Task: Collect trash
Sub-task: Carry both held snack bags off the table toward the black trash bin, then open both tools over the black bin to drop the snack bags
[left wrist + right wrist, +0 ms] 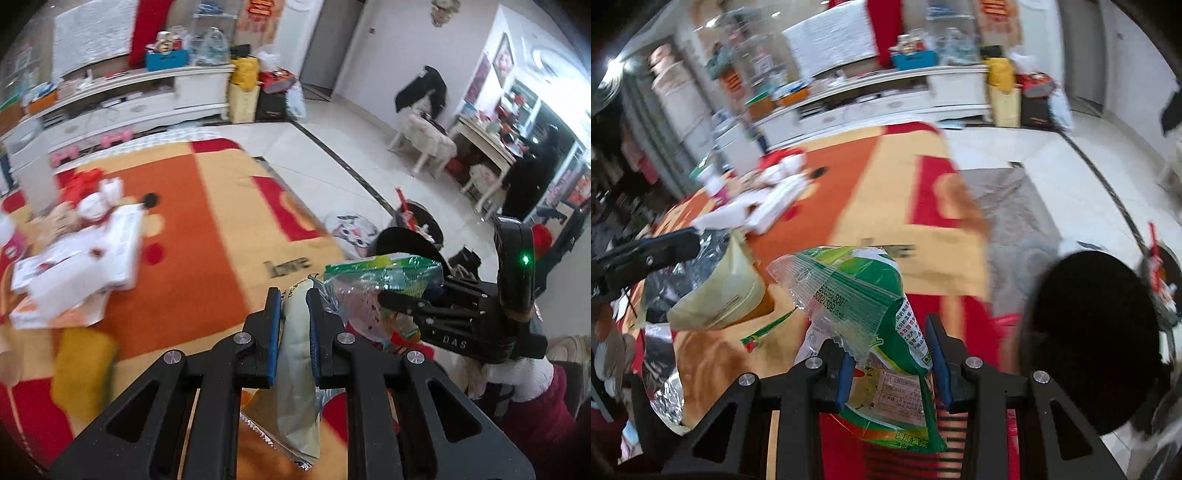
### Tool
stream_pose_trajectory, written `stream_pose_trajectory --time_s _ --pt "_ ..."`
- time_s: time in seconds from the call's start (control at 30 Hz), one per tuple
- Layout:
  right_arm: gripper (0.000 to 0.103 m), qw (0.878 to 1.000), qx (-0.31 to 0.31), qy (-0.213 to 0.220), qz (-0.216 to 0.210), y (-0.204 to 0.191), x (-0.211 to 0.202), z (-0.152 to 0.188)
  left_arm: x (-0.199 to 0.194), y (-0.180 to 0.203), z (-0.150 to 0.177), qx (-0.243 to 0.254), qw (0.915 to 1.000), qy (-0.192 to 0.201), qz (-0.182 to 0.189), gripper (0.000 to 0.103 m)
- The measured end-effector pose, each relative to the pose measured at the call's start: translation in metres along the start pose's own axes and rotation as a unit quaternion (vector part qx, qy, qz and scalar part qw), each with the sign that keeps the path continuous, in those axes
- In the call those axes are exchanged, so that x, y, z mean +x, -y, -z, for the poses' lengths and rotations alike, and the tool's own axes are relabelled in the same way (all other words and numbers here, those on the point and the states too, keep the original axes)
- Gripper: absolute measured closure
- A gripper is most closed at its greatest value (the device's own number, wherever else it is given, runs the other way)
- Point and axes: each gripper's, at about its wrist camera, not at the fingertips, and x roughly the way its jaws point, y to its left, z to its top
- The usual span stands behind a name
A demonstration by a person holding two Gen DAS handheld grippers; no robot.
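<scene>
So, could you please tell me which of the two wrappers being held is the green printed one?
The green printed wrapper sits in the right gripper; the left gripper pinches a plain pale yellow wrapper.

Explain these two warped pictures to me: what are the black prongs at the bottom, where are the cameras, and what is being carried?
Each picture comes from a wide-angle camera on a handheld two-finger gripper, looking along its fingers. A person holds one in each hand; there is no robot arm. In the left view, the left gripper is shut on a pale yellow wrapper, and the right gripper shows beside it. In the right view, the right gripper is shut on a green snack bag. Below lies an orange and red blanket with white papers. A black bin stands on the floor nearby.
</scene>
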Motion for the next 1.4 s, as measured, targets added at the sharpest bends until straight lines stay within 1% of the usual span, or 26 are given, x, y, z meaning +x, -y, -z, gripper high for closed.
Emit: stream_pose_trajectory --time_s 0.2,0.5,0.6,0.7,0.77,0.87,0.93,0.97,1.0,1.03,1.07,1.27,1.4 --pt "0.069 0.998 0.049 0.007 0.046 0.072 -0.019 0.005 0.033 0.046 -0.021 0.02 0.9993 -0.007 0.03 0.092" --pt "0.069 0.988 0.103 0.014 0.114 0.155 -0.048 0.021 0.081 0.108 -0.048 0.023 0.995 -0.031 0.093 0.092" --pt "0.069 0.984 0.119 0.014 0.134 0.178 -0.058 0.028 0.094 0.126 -0.052 0.024 0.9935 -0.033 0.106 0.092" --pt "0.069 0.98 0.13 0.013 0.151 0.191 -0.06 0.03 0.107 0.14 -0.052 0.02 0.9918 -0.036 0.121 0.092" --pt "0.069 0.977 0.136 0.012 0.162 0.199 -0.061 0.033 0.114 0.144 -0.051 0.012 0.9916 -0.033 0.124 0.092" --pt "0.068 0.975 0.141 0.009 0.172 0.204 -0.058 0.036 0.127 0.141 -0.049 -0.004 0.9892 -0.028 0.144 0.09" --pt "0.06 0.974 0.145 0.008 0.175 0.203 -0.052 0.035 0.135 0.14 -0.047 -0.006 0.9866 -0.032 0.16 0.081" --pt "0.047 0.973 0.147 0.009 0.177 0.202 -0.049 0.035 0.136 0.139 -0.046 -0.005 0.9861 -0.035 0.162 0.065" --pt "0.033 0.973 0.15 0.011 0.175 0.201 -0.048 0.035 0.138 0.138 -0.044 -0.007 0.9857 -0.039 0.164 0.052" --pt "0.029 0.974 0.153 0.015 0.169 0.201 -0.048 0.035 0.139 0.136 -0.042 -0.009 0.9856 -0.039 0.165 0.051" --pt "0.027 0.974 0.155 0.017 0.165 0.2 -0.047 0.035 0.138 0.134 -0.041 -0.009 0.9857 -0.039 0.163 0.051" --pt "0.027 0.976 0.156 0.016 0.153 0.194 -0.045 0.033 0.128 0.116 -0.033 -0.006 0.9915 -0.041 0.123 0.051" --pt "0.027 0.977 0.158 0.016 0.143 0.186 -0.045 0.034 0.115 0.097 -0.026 -0.009 0.9972 -0.03 0.068 0.051"
